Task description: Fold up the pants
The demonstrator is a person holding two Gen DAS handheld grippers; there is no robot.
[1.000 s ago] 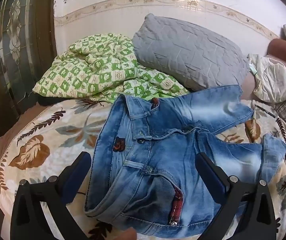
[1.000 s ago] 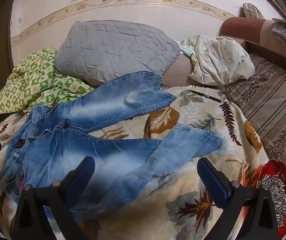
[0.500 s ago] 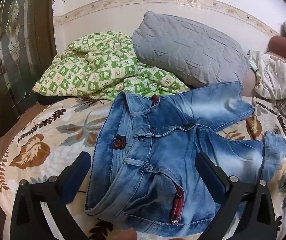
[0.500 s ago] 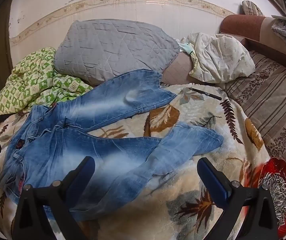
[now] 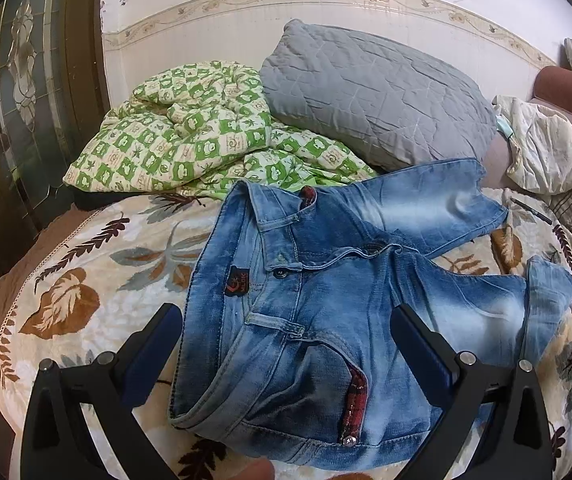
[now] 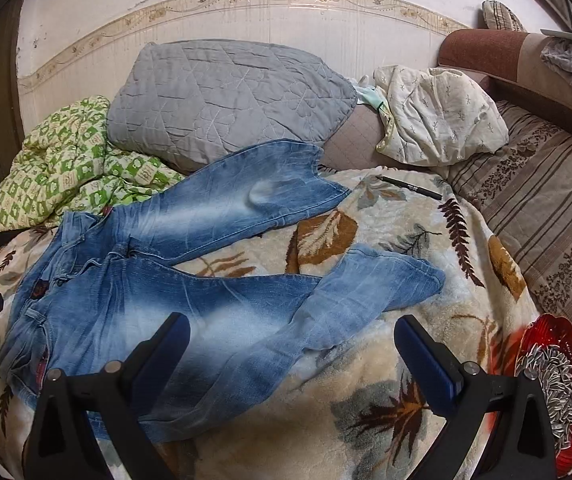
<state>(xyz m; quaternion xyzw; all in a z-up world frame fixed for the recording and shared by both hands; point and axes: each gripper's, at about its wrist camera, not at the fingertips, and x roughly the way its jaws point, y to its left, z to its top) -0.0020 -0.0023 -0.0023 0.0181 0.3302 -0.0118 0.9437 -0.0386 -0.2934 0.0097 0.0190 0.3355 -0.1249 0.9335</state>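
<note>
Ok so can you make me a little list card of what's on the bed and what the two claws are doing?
pants: blue jeans spread flat, legs apart, not folded yet
bed cover: leaf-print blanket
behind the jeans: grey pillow, green checked quilt
near far leg: black pen
right edge: red dish with seeds
left claw: open, above the waistband, holding nothing
right claw: open, above the near leg, holding nothing
</note>
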